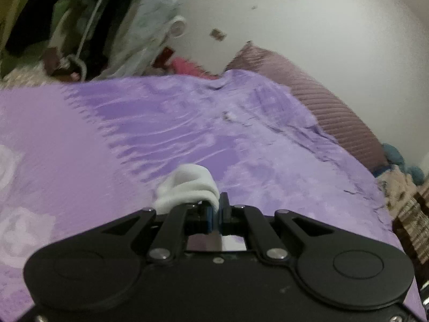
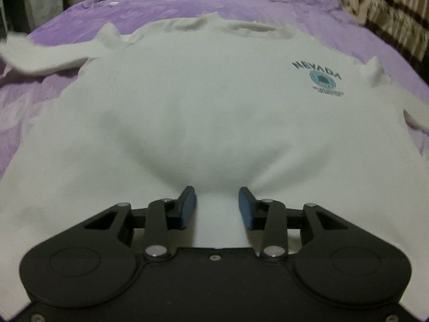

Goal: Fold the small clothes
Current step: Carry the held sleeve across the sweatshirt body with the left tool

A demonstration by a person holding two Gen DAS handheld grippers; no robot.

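Bedspread (image 2: 166, 2): purple, fills both views; serves as the folding surface.
Shirt (image 2: 203, 102): white, lies flat face-up mid-frame in the right view, logo (image 2: 320, 79) at right; spread for folding.
Right gripper (image 2: 217, 205): jaws apart, straddling a raised hem ridge; likely poised to pinch.
Left gripper (image 1: 216, 209): closed on a bunched white cloth (image 1: 187, 186), probably a sleeve lifted for folding.

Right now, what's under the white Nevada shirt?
The white shirt lies spread on the purple blanket, which shows around its collar and sleeves. Whatever else lies beneath the shirt's body is covered and cannot be seen.
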